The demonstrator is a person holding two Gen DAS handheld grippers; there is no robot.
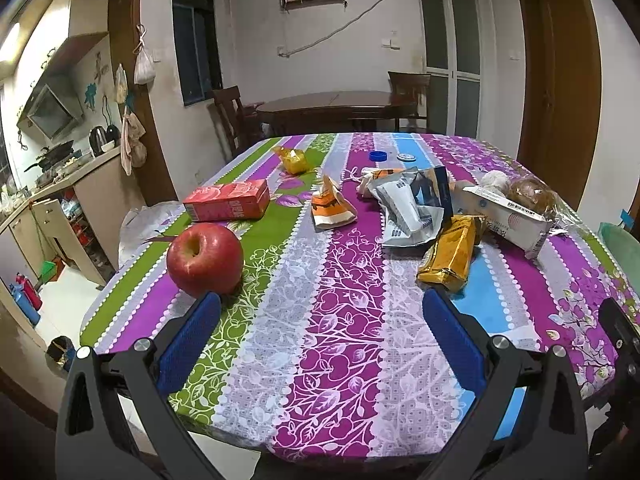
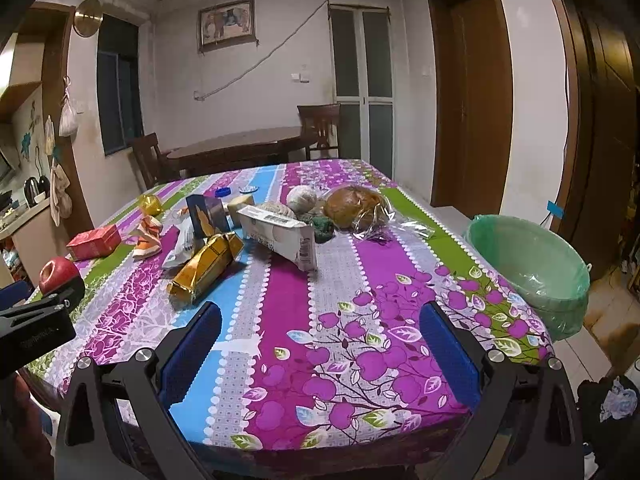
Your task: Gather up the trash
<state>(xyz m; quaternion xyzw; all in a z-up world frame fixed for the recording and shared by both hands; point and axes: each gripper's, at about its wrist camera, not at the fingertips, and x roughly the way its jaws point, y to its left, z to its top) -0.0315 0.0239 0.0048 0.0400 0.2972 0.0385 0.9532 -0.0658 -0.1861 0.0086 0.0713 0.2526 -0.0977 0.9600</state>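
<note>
Trash lies on the table's striped floral cloth (image 1: 352, 288): a gold wrapper (image 1: 450, 254) (image 2: 206, 266), a silver-white packet pile (image 1: 412, 204), an orange wrapper (image 1: 332, 206), a red carton (image 1: 228, 200) (image 2: 94, 242), a white box (image 1: 508, 214) (image 2: 280, 236), a yellow wrapper (image 1: 294, 160) and a blue cap (image 1: 378, 155). A bin with a green liner (image 2: 528, 272) stands off the table's right edge. My left gripper (image 1: 320, 308) is open and empty over the near edge. My right gripper (image 2: 320, 316) is open and empty, just short of the gold wrapper.
A red apple (image 1: 205, 258) sits by my left fingertip. Bagged bread (image 2: 356, 206) and round buns (image 2: 302, 199) lie at the far right. A dark dining table with chairs (image 1: 332, 110) stands behind. A kitchen counter (image 1: 60, 184) is to the left.
</note>
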